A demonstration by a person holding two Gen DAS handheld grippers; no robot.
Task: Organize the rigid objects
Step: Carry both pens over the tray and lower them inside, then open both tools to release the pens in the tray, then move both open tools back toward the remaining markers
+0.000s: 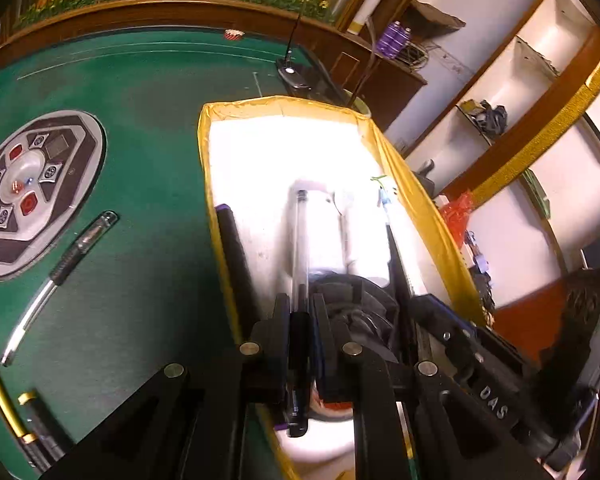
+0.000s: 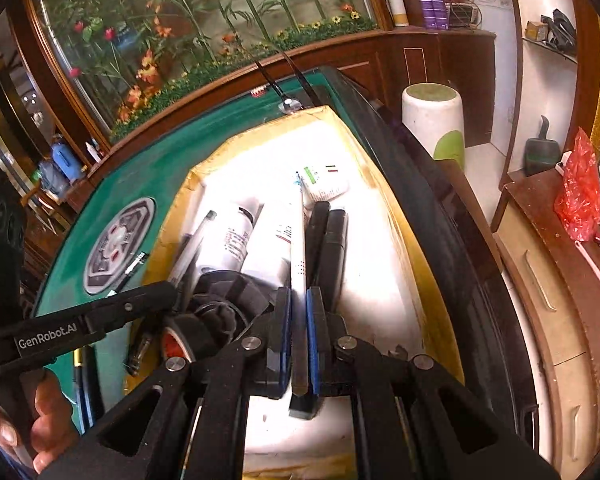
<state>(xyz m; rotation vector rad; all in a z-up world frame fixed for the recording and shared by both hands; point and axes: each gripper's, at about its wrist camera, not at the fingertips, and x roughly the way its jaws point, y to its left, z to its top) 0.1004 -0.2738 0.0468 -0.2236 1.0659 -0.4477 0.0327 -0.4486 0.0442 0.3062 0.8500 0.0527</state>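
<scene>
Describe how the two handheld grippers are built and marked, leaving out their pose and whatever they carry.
Both are matte black plastic linkages joined by round silver pivot pins. The left gripper has black finger pads; its handle carries white "GenRobot.AI" lettering. The right gripper has blue finger pads, and its body shows "DAS" in pale letters. A bare hand wraps the left handle; no sleeve shows.

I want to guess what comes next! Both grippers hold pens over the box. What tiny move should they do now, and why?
Probably lower a little, then let go. The left gripper grips a clear pen, the right gripper a white pen, both already over the yellow-rimmed box.
</scene>
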